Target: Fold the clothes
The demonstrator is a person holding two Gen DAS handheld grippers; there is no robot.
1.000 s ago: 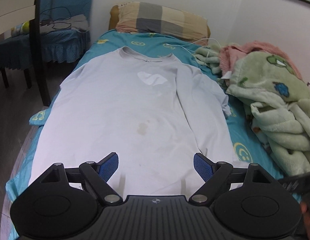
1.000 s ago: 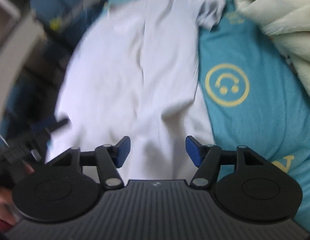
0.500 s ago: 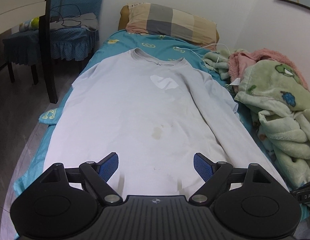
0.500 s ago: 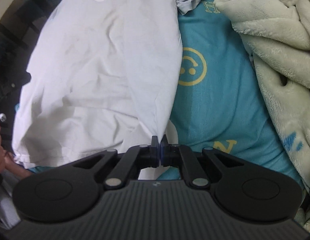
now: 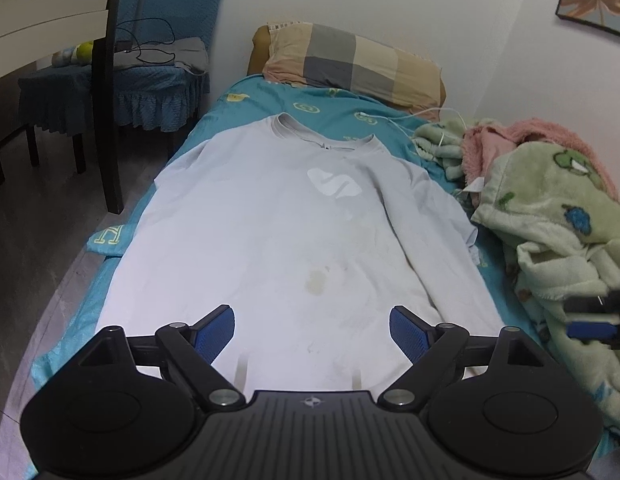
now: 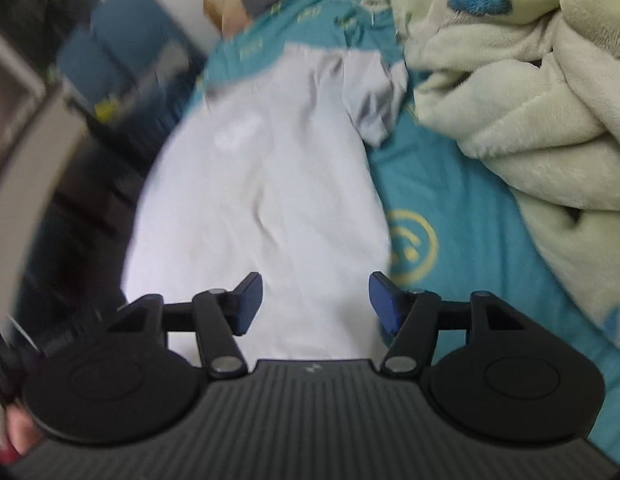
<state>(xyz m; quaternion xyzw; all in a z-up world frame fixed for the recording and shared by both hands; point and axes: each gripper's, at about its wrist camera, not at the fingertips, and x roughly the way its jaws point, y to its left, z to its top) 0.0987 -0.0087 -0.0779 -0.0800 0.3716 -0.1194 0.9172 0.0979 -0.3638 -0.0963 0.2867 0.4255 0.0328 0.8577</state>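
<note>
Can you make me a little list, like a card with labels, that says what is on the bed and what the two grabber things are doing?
Shirt: white shirt lying flat, not folded, collar toward the pillow
Shirt marks: a yellowish stain near the middle
Bed: teal sheet with yellow smiley prints
Beside shirt: green blanket piled on the shirt's right side
Left gripper: open, holding nothing, over the shirt's bottom edge
Right gripper: open, holding nothing, over the shirt's right edge; picture blurry
Next to bed: blue-covered chair
</note>
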